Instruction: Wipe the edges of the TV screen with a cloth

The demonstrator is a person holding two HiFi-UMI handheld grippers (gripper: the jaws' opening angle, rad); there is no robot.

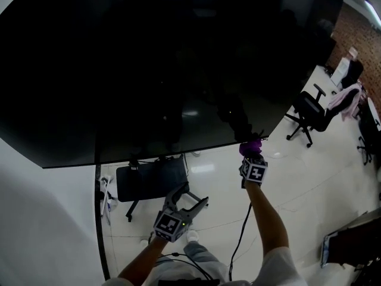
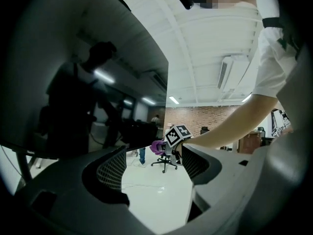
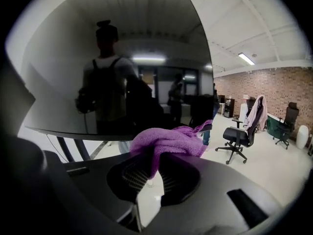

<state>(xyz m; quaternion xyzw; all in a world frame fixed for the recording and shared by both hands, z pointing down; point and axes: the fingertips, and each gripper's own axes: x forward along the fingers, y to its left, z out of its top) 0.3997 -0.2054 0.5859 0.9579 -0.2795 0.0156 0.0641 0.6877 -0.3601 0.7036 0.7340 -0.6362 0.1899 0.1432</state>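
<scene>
My right gripper (image 3: 154, 169) is clenched on a purple cloth (image 3: 168, 141), a fuzzy, bunched-up microfiber-looking wad that bulges over the ribbed jaw pads. In the head view that cloth (image 1: 250, 147) sits just right of centre, pushed up against the bottom edge of the TV screen (image 1: 149, 70), near its lower right corner. The screen is a big glossy black slab filling the upper left of the frame, and it's shiny enough to mirror the room. My left gripper (image 1: 191, 196) hangs lower down at bottom centre, well apart from the TV, with its jaws spread wide and nothing between them, just glossy white floor (image 2: 156, 190) behind the mesh-textured pads.
</scene>
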